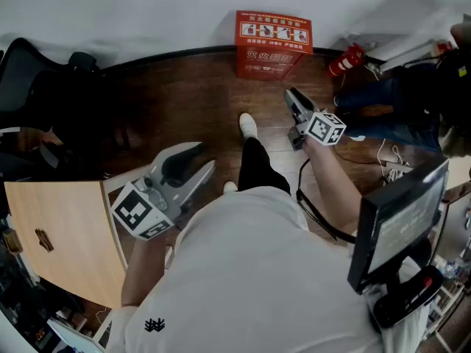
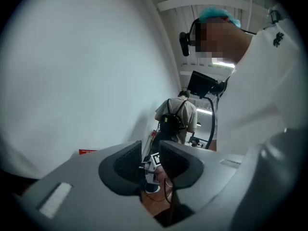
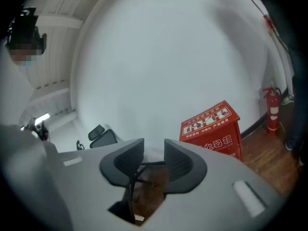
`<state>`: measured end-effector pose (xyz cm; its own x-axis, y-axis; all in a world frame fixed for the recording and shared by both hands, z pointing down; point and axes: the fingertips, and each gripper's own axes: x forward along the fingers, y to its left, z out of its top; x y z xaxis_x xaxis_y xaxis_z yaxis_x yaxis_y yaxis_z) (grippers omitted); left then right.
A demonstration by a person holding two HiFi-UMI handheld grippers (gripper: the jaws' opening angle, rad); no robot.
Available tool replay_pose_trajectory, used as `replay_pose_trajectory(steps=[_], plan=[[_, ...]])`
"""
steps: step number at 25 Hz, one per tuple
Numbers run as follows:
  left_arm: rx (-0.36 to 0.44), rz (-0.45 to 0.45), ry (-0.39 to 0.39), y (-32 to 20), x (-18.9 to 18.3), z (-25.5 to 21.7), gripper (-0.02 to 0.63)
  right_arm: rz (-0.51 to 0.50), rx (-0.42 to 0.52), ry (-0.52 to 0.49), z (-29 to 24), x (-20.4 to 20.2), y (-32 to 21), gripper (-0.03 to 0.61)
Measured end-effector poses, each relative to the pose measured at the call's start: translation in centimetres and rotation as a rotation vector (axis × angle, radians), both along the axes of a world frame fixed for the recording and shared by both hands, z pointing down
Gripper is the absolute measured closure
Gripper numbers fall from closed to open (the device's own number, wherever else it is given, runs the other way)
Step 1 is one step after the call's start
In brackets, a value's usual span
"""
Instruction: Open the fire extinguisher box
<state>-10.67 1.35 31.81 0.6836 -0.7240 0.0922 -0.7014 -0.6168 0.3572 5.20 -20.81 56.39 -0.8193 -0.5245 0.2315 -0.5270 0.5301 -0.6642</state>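
Observation:
The red fire extinguisher box (image 1: 274,43) stands shut on the wood floor against the white wall; the right gripper view shows it ahead and to the right as the same red box (image 3: 211,129). My right gripper (image 1: 292,94) is held out toward it, well short of it, jaws a little apart with nothing between them (image 3: 154,158). My left gripper (image 1: 204,159) hangs lower and nearer my body, open and empty (image 2: 150,163). A sliver of the box (image 2: 87,151) shows at the left of the left gripper view. Nothing touches the box.
A red extinguisher (image 1: 346,59) leans by the wall right of the box. A person in jeans (image 1: 390,109) is at the right, with cables on the floor. A black office chair (image 1: 29,72), a wooden desk (image 1: 59,234) and a monitor (image 1: 401,219) flank me.

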Motion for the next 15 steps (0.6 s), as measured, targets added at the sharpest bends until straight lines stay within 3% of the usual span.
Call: replay_pose_trajectory(steps=[8,15], plan=[[-0.133,0.034,-0.072,-13.4,0.5,2.6,0.511,0.134,-0.219,-0.064,11.6,-1.1,-14.7,0.437],[-0.206,0.043,0.006,-20.5,0.7,3.4,0.511,0.295,-0.441,-0.186,19.2,-1.2,-20.0,0.376]])
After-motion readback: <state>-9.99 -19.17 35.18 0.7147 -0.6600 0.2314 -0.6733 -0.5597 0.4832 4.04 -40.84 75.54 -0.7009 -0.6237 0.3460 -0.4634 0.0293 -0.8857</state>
